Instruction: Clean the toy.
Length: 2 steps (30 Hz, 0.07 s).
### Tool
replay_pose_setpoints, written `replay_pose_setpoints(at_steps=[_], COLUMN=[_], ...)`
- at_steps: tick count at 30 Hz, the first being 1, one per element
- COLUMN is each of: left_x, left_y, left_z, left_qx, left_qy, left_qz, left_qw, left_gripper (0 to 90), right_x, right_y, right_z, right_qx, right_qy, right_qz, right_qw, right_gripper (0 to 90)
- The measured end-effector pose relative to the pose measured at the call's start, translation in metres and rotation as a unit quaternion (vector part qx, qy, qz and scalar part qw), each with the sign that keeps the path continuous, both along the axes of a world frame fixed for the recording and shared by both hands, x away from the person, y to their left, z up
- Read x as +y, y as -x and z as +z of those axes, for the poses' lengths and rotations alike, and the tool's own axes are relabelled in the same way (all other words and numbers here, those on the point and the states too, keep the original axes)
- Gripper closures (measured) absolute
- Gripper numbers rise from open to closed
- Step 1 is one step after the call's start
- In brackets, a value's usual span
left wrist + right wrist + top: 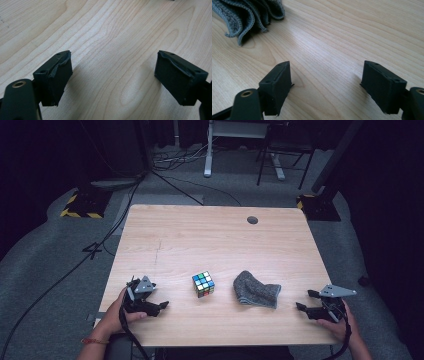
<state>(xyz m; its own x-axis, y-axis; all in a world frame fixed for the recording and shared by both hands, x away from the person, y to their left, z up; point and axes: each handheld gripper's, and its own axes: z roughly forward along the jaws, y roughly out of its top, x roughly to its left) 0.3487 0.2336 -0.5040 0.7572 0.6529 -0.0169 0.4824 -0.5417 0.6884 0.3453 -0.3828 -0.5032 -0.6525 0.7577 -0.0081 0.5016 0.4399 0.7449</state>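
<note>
A scrambled colour cube [203, 284] sits on the wooden table [210, 240] near its front middle. To its right lies a folded grey cloth [255, 290], whose wavy edge [247, 15] reaches into the top left of the right gripper view. At the front left a hand rests my left gripper [150, 300] on the table, left of the cube; its jaws stand apart over bare wood [113, 72]. My right gripper [306, 300] rests at the front right, right of the cloth, jaws apart with nothing between them [325, 83].
A round grommet hole [252, 220] sits near the table's far edge. Cables trail from both grippers off the front edge. Beyond the table are desk legs, a chair base and yellow-black striped stand feet [80, 210] on grey carpet.
</note>
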Motion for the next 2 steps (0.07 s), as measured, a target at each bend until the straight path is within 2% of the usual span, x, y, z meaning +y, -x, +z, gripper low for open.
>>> replay_pose_setpoints(at_steps=[2], left_x=[0.0001], left_y=[-0.0003], left_z=[-0.0001], left_qx=[-0.001], left_qy=[0.0], left_qz=[-0.001], left_qw=[1.0], left_gripper=[15.2], right_x=[0.0], right_y=[0.0], right_z=[0.0], right_qx=[0.0], right_qy=[0.0], right_qz=[0.0], right_qw=[1.0], right_gripper=[23.7])
